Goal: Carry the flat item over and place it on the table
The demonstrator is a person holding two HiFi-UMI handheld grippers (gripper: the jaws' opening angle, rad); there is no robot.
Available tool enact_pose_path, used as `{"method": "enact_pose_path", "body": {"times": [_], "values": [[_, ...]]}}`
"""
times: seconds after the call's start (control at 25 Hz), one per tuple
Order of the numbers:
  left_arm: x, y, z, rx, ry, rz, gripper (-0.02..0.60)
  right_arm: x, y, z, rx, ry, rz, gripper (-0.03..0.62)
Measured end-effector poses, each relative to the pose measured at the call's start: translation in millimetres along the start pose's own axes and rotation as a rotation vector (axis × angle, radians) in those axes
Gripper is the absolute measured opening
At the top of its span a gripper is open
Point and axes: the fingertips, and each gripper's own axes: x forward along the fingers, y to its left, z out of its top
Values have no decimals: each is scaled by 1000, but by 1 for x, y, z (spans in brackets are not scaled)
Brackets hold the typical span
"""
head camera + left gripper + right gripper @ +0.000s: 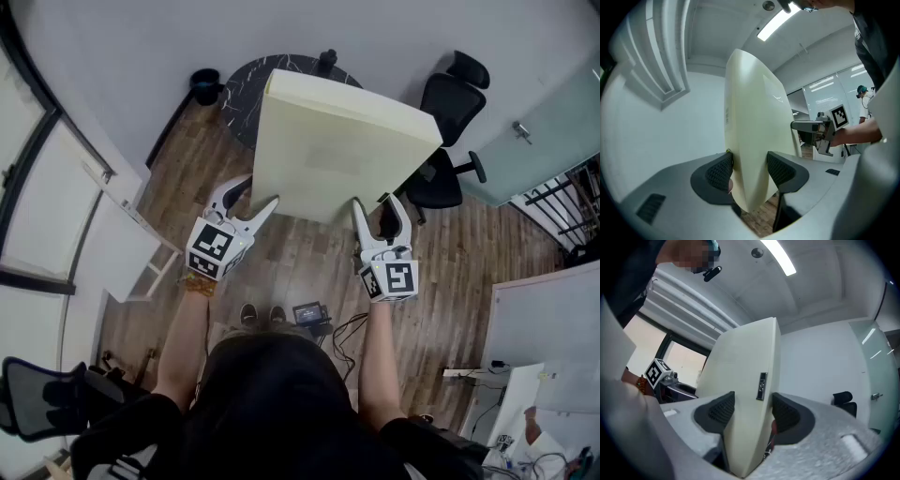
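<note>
Carrying a pale cream board (337,150) toward the round dark desk (246,86), clamped along the edge farthest from the desk. Left gripper (258,192) and right gripper (378,204) well apart on that edge, about equally far from the desk. Fingers (719,171) of the left spread wide and pressing both faces of the board (754,131). Same pinch on the right, fingers (717,412) tight against the board (745,380), with a small dark tag (761,385) on its narrow side.

Held roughly flat above the wooden floor (300,253), stretching straight away from the fingers toward the desk. Far end overlapping the desk's top in the head view; near-square from above, so long axis hard to call.

Matte, smooth, square-cornered and thick-edged; probably foam or a light panel, stiff enough not to droop. Desk top marbled and hard-looking. Likely next: forward over the desk, then down flat, both sides lowered together.
</note>
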Motion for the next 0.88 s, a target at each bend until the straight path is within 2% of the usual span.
{"method": "enact_pose_path", "body": {"times": [0.12, 0.36, 0.88], "values": [[-9, 5, 0, 10, 4, 6, 232, 0, 10, 2, 9, -4, 2, 247], [-29, 17, -9, -21, -8, -9, 235, 7, 33, 5, 9, -5, 41, 255], [-24, 31, -29, -54, 5, -30, 235, 21, 37, -16, 35, 21, 11, 258]]}}
